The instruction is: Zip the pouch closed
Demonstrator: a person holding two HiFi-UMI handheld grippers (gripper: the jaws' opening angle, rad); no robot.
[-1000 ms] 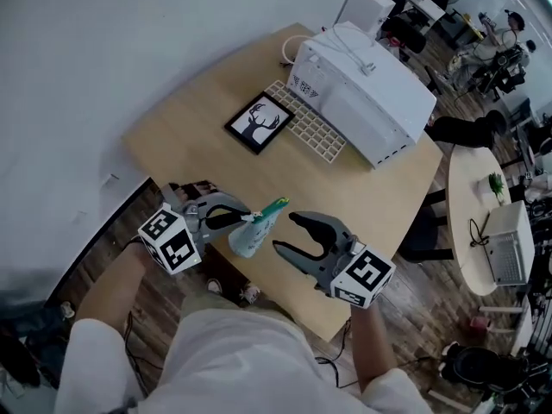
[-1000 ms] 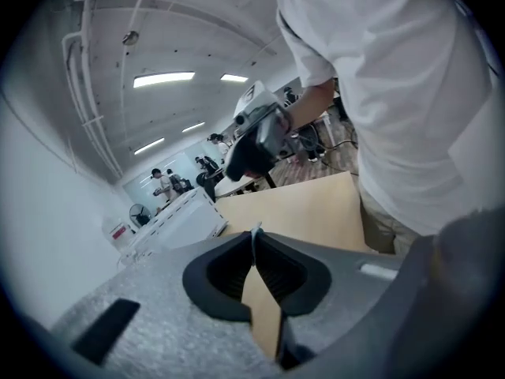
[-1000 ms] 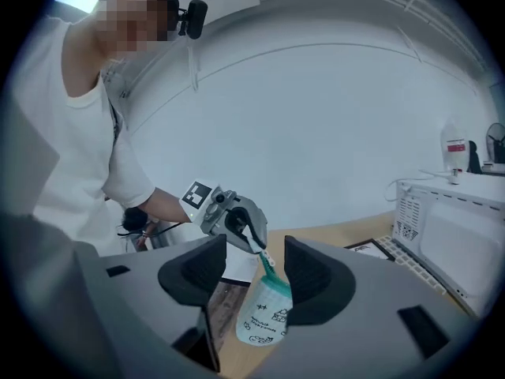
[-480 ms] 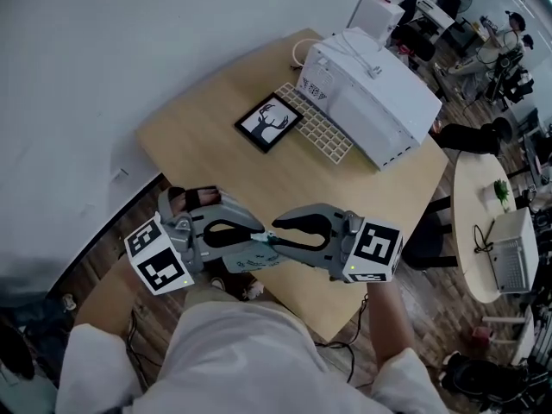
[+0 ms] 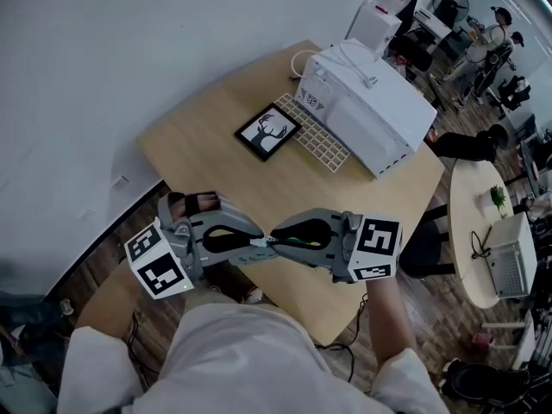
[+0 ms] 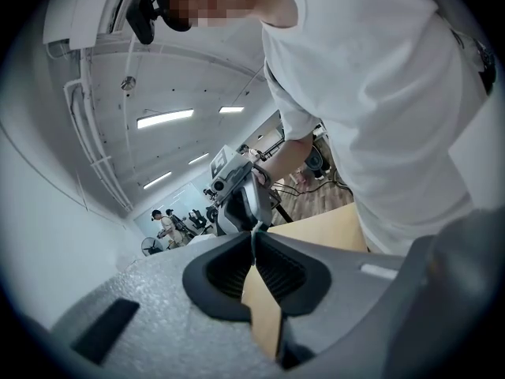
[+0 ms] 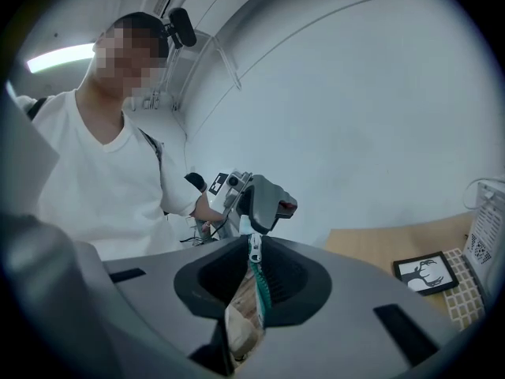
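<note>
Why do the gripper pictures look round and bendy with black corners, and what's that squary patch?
Left gripper view: the wide-angle lens curves straight lines and blackens the corners; the ceiling lights glare white. Right gripper view: same round bend; the pouch close up looks soft. The blocky patches in both hide a face. Head view: even light, little bending.

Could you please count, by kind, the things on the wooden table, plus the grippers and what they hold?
White box: 1
Cable: 1
Keyboard: 1
Deer picture: 1
Pouch: 1
Grippers: 2, the left gripper shut on the pouch, the right gripper closing its jaws on the zipper
Total: 7
</note>
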